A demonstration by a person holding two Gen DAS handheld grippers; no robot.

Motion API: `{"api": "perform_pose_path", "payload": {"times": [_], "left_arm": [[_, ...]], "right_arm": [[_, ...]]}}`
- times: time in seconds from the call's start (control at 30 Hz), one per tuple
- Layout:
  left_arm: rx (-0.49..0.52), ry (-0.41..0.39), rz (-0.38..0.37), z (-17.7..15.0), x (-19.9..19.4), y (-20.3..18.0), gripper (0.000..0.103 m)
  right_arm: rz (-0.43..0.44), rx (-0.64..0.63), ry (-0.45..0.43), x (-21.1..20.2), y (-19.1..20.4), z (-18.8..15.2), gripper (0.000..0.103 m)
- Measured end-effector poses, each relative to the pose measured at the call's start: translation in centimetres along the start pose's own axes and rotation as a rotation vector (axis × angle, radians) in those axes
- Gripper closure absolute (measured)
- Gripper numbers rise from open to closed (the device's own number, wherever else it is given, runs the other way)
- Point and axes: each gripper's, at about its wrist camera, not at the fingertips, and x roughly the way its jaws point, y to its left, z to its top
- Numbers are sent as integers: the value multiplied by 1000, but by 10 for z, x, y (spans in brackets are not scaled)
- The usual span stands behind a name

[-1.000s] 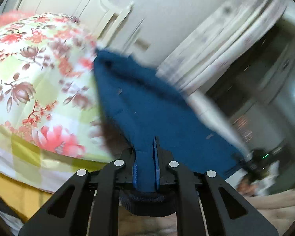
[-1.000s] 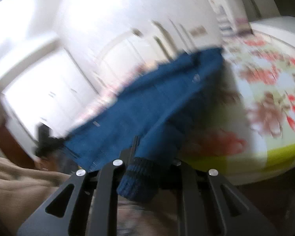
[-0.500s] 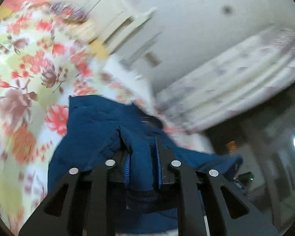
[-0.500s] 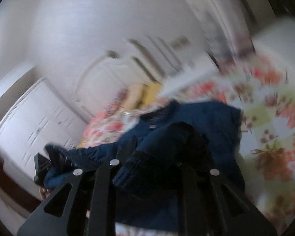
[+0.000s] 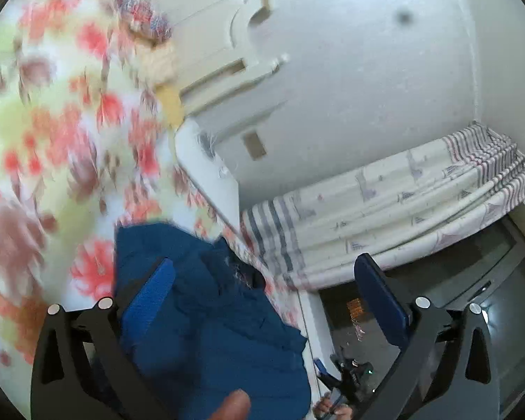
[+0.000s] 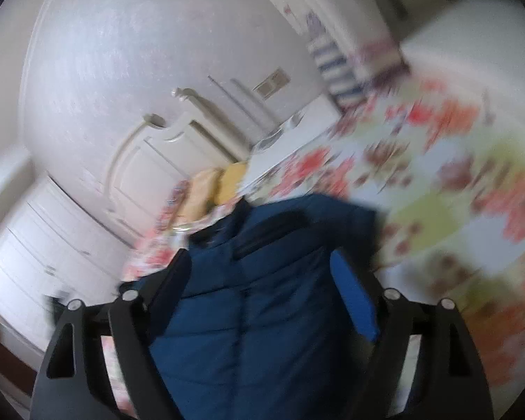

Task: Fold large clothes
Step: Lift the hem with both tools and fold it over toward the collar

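Blue jacket lies on the bed, lengthwise below both grippers, left and right, jaws just opened wide, unpressed.

I cannot read any text, label, brand or number in either view. The small beige plate on the wall carries no marks that I can make out, and the pictures are too blurred for fine print.
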Motion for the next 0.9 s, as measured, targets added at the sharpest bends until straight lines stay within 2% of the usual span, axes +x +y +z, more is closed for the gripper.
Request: {"api": "perform_pose_path", "payload": {"times": [0.07,0.1,0.13,0.2,0.27,0.33,0.43,0.5,0.63,0.67,0.7,0.73,0.77,0.8,0.9], "left_arm": [[98,-10,173,-1,1,-9,4],[143,19,221,-4,9,-11,4],[197,95,280,-11,25,-9,4],[299,181,358,-27,49,-6,4],[430,222,413,-42,67,-8,4],[573,265,429,-57,82,-15,4],[709,319,453,-71,103,-24,4],[736,339,478,-72,117,-25,4],[703,359,469,-61,142,-22,4],[682,367,456,-58,149,-19,10],[652,379,433,-56,155,-14,42],[619,386,418,-56,156,-10,59],[607,373,410,-58,155,-10,83],[617,347,387,-63,147,-15,88],[688,251,291,-88,102,-48,90]], "right_arm": [[-54,-72,48,12,6,1,20],[-81,-104,68,18,9,1,21],[-113,-144,89,27,13,0,21],[-148,-208,126,39,19,0,21],[-165,-254,146,49,19,1,21],[-174,-290,169,56,21,3,21],[-154,-327,202,66,24,6,21],[-152,-339,223,72,24,6,21],[-143,-306,234,84,19,4,21],[-128,-303,226,83,18,3,29],[-120,-304,216,82,19,1,53],[-122,-313,184,76,21,-1,65],[-112,-325,152,66,26,-4,82],[-111,-349,108,53,36,-8,85],[-98,-437,-10,-2,71,-22,86]]}}
